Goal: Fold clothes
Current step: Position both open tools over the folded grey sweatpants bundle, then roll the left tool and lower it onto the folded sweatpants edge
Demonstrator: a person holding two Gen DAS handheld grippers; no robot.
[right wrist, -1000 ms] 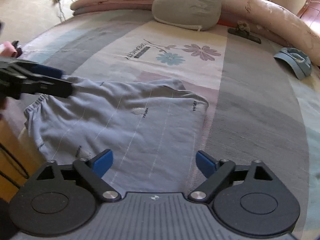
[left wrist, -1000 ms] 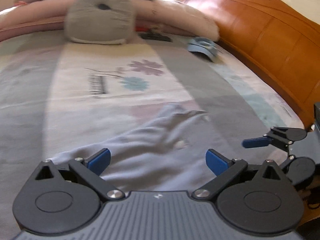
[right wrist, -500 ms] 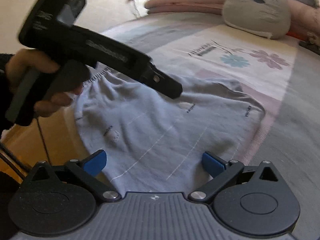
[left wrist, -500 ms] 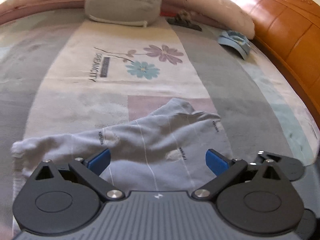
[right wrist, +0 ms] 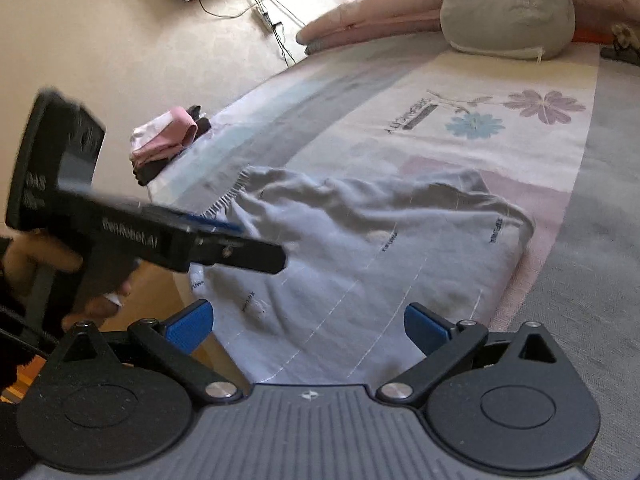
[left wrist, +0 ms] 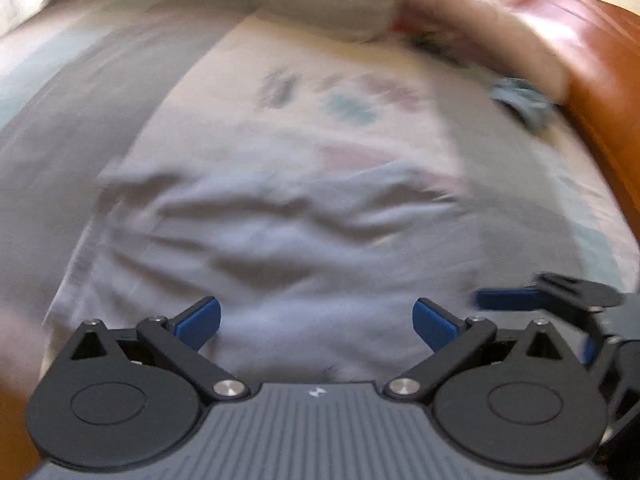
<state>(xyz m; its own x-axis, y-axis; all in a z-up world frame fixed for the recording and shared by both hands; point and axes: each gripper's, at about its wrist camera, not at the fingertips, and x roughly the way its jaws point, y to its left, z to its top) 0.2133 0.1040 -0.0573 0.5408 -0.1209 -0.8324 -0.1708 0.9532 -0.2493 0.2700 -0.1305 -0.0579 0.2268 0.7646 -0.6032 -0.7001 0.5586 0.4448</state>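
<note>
While both tilt down over the grey garment, left gripper and right gripper gape wide, empty.

Left-wrist view blurred: grey cushion smeared (top cropped).

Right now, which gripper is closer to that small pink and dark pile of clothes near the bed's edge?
Left. The left gripper hangs just in front of the clothes pile, over the grey garment. The right gripper sits further back.
</note>
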